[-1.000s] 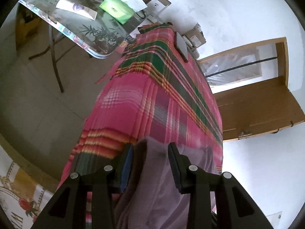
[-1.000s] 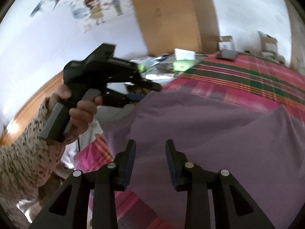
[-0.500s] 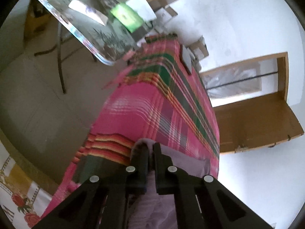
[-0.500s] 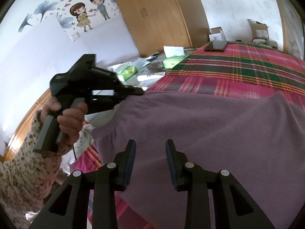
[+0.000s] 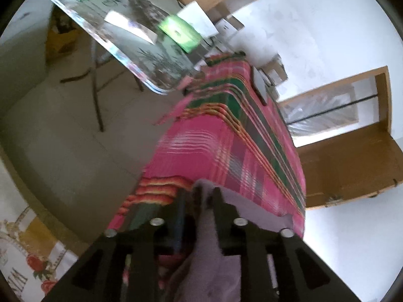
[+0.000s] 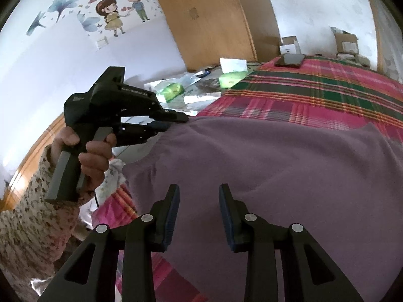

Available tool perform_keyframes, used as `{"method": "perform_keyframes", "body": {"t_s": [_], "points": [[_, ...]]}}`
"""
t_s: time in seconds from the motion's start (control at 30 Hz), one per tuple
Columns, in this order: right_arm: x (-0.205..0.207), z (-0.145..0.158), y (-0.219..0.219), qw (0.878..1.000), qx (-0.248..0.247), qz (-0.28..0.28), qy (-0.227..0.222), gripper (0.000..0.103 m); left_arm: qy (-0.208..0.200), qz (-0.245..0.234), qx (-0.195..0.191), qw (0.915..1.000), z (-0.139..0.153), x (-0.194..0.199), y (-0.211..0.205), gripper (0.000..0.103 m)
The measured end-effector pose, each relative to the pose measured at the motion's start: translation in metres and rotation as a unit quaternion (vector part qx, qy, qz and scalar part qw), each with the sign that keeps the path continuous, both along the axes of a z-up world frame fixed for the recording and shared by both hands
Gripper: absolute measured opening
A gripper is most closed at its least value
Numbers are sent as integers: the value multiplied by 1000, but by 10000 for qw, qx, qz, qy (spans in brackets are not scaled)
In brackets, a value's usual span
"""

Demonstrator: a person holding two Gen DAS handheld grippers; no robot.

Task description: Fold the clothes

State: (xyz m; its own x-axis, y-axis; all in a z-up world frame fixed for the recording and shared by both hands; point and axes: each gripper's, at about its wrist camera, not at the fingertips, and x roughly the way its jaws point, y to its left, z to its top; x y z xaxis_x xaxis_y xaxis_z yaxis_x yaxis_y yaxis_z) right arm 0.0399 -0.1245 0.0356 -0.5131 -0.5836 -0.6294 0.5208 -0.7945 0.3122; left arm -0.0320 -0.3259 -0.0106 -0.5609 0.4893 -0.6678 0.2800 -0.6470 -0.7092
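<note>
A purple garment (image 6: 277, 171) lies spread on a bed with a pink and green plaid cover (image 6: 314, 88). My right gripper (image 6: 199, 191) hovers open over the garment's near part, with nothing between its pads. My left gripper (image 6: 176, 122), held by a hand (image 6: 95, 156) in a floral sleeve, is at the garment's far left corner. In the left wrist view the left gripper (image 5: 200, 193) has its jaws opening, and a raised fold of the purple garment (image 5: 211, 264) stands loosely between them, over the plaid cover (image 5: 226, 146).
A glass-topped table (image 5: 141, 50) with green packets and papers stands beside the bed's far end. A dark phone (image 6: 289, 60) lies on the far end of the cover. Cardboard boxes sit behind it. A wooden door (image 5: 352, 163) and a wardrobe (image 6: 214, 20) line the walls.
The left gripper closed on the garment's corner half a second ago and has since parted its jaws, shifting slightly along the bed edge. The right gripper has stayed still.
</note>
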Motion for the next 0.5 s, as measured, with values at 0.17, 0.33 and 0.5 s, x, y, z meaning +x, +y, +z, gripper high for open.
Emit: {"method": "perform_keyframes", "body": {"t_s": [0.17, 0.33, 0.5], "points": [[6, 2, -3, 9999, 9, 115, 39, 34, 32, 76, 74, 9999, 5, 39, -6, 33], [13, 3, -6, 9998, 10, 202, 67, 34, -14, 229, 125, 9997, 5, 77, -3, 34], [19, 3, -9, 9995, 20, 289, 81, 35, -66, 210, 141, 9997, 3, 101, 6, 42]]}}
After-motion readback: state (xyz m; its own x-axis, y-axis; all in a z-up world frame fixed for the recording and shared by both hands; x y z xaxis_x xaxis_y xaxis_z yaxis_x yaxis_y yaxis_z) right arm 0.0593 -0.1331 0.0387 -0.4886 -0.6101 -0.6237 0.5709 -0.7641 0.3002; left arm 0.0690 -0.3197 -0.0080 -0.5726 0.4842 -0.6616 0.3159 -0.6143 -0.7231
